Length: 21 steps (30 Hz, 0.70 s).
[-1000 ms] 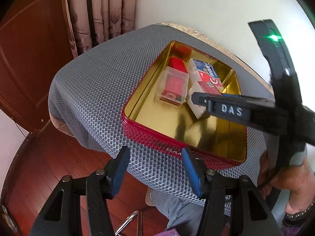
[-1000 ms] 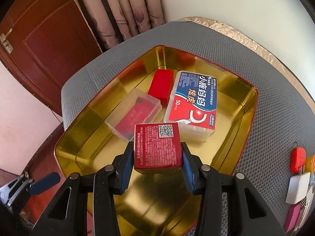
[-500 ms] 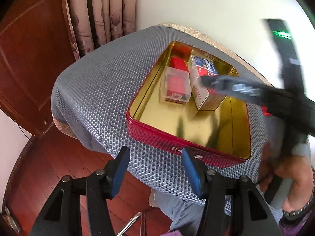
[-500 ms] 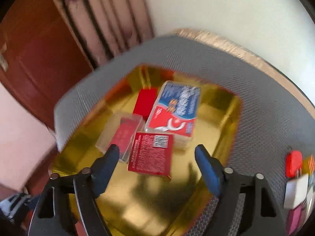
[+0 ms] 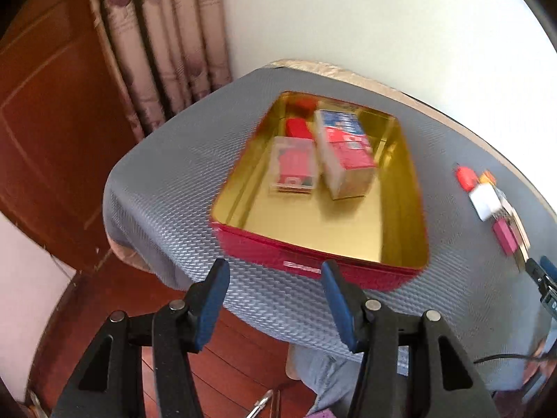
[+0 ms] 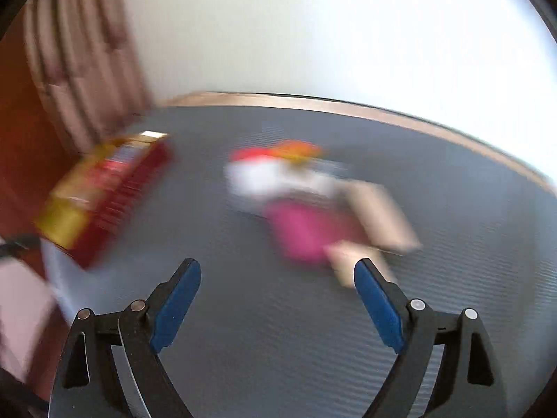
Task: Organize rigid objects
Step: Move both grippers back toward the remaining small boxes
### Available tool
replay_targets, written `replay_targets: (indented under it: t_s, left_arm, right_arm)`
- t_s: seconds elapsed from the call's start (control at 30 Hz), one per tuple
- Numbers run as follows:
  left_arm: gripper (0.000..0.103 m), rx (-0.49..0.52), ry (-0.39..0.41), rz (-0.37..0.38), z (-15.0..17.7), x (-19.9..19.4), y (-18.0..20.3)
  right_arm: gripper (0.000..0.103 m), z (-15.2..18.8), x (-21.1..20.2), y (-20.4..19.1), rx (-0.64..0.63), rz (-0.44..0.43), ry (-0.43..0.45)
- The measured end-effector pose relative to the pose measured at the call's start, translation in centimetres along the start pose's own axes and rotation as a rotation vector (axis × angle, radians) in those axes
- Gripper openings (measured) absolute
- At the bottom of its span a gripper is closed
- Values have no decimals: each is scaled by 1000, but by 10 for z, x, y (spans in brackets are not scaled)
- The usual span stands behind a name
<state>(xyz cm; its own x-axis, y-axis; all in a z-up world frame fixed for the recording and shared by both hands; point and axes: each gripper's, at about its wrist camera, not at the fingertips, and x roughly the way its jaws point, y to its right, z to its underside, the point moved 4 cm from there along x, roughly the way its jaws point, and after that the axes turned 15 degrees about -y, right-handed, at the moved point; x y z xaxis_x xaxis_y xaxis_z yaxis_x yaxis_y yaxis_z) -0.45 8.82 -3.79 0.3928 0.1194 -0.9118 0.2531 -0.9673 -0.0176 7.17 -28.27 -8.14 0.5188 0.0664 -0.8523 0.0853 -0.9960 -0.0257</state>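
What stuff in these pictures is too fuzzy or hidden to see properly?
- Right wrist view: motion blur smears the small pile on the mat; only pink, white and orange patches show, no shapes.
- Right wrist view: the red tin is blurred, its contents unreadable.
- Left wrist view: the print on the blue-and-red box is too soft to read.
- Left wrist view: the right gripper is cut off by the edge.

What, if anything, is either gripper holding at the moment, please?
Nothing. The left gripper and right gripper are both open with nothing between their fingers; the red box lies in the tin.

White lettering on red tin (image 5: 313, 261) front wall, too blurred to read.
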Motion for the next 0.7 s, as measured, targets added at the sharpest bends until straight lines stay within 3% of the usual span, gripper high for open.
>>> replay_targets:
  t_s: [0.1, 0.2, 0.33, 0.43, 0.7]
  left_arm:
    - [56, 77, -3, 11, 6, -4, 27]
    - [56, 170, -63, 107, 16, -3, 67]
    - [56, 232, -186, 288, 20, 6, 124]
    - [56, 248, -264, 394, 12, 13, 174]
    - [56, 237, -295, 354, -24, 33, 267]
  right_arm:
    - [88, 13, -2, 61, 46, 155, -5]
    - [88, 23, -1, 102, 90, 214, -9]
    - [90, 27, 4, 127, 193, 108, -6]
    - [93, 24, 4, 127, 175, 70, 9]
    - [99, 33, -13, 118, 119, -2, 95]
